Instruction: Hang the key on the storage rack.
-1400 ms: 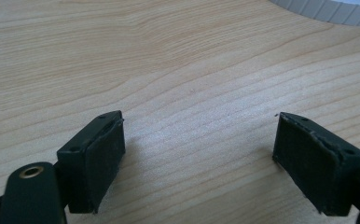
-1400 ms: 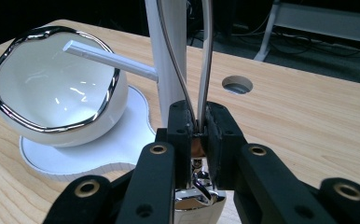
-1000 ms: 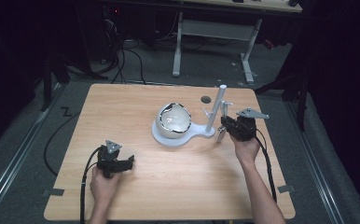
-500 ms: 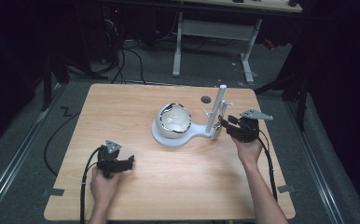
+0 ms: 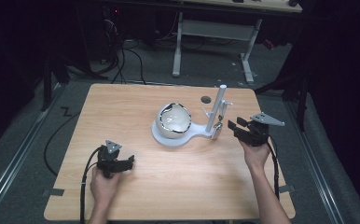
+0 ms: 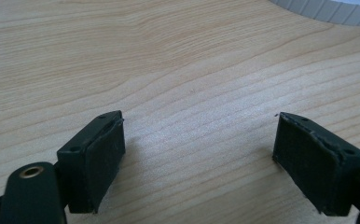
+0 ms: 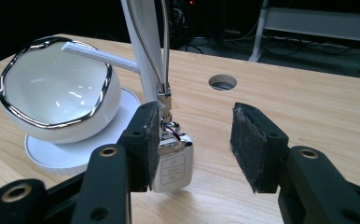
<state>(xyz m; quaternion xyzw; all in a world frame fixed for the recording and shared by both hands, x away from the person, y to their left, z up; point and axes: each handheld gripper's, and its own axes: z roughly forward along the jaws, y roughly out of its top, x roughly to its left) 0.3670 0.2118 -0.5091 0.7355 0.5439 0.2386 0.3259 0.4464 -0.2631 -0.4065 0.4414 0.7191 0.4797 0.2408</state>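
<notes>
High view: my right gripper (image 5: pixel 236 127) sits just right of the white stand (image 5: pixel 218 114), jaws apart and just been opening, nothing between them. Key fob (image 5: pixel 217 129) hangs from the stand's hook, just left of my jaws. White bowl (image 5: pixel 173 119) sits on the stand's round base. My left gripper (image 5: pixel 122 163) rests on the table (image 5: pixel 122 107), near the front-left.

Left gripper view: jaws wide apart over bare wood.

Right gripper view: key fob (image 7: pixel 173 163) hangs on its chain beside my left jaw, partly hidden behind it; gap between the pads is clear.

A lab: wooden table (image 5: pixel 122 116) amid floor cables (image 5: pixel 127 56), dark surroundings.
</notes>
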